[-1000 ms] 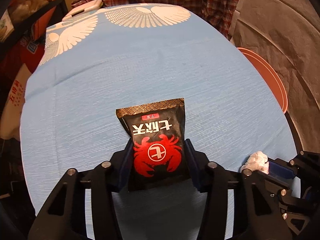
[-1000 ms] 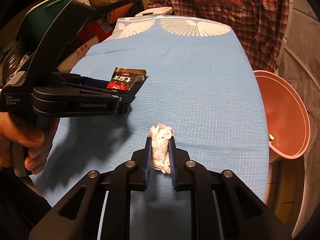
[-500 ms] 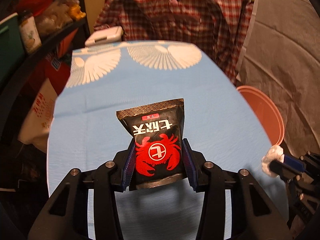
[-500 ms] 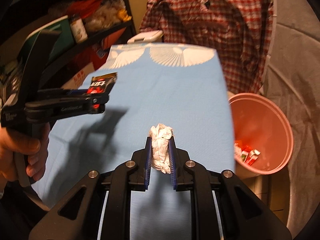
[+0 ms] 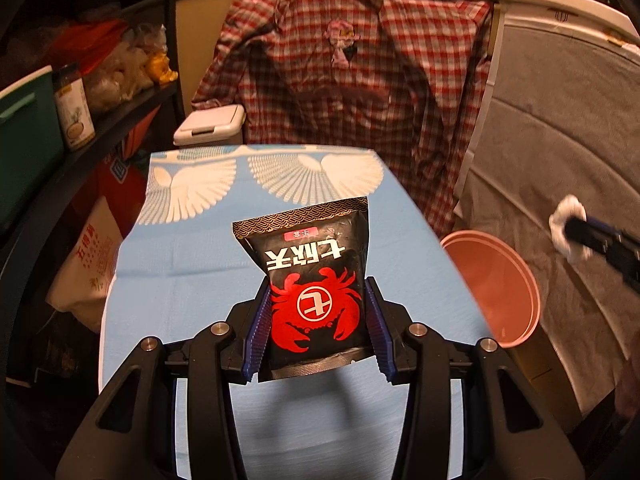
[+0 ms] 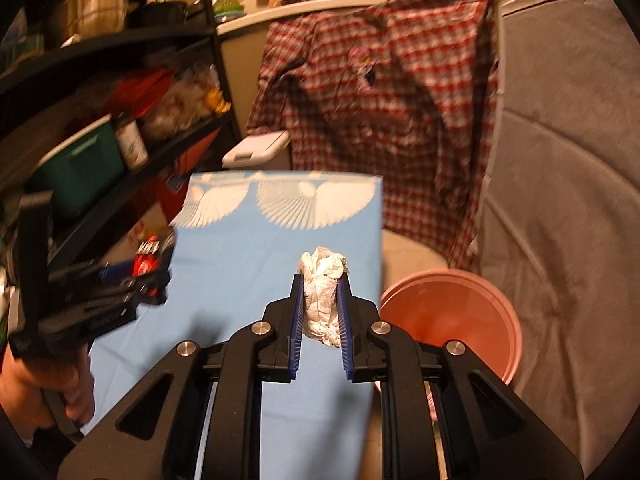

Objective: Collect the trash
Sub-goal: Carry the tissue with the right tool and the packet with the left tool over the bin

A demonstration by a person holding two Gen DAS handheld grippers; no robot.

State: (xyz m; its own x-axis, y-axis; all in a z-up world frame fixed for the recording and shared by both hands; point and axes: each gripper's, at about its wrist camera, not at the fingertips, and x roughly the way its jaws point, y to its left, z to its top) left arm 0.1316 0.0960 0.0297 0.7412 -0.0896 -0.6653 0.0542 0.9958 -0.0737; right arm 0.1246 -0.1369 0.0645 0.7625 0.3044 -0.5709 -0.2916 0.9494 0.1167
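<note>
My left gripper (image 5: 316,292) is shut on a black snack bag (image 5: 312,272) with a red crab print, held up above the blue tablecloth (image 5: 192,256). The same bag (image 6: 150,258) shows blurred in the left gripper (image 6: 132,280) at the left of the right wrist view. My right gripper (image 6: 322,280) is shut on a crumpled white tissue (image 6: 322,288), held over the table's right edge near a pink bin (image 6: 452,316). In the left wrist view the tissue (image 5: 566,224) and the right gripper (image 5: 580,230) hang above and to the right of the pink bin (image 5: 496,280).
A red plaid shirt (image 5: 360,92) hangs behind the table. A white lidded bin (image 5: 210,124) stands at the table's far end. Dark shelves (image 5: 80,80) with jars and bags line the left side. A grey padded surface (image 5: 560,152) stands at the right.
Both grippers rose from the table with their loads. The right one also swung rightward toward the pink bin, carrying the tissue off the cloth.
</note>
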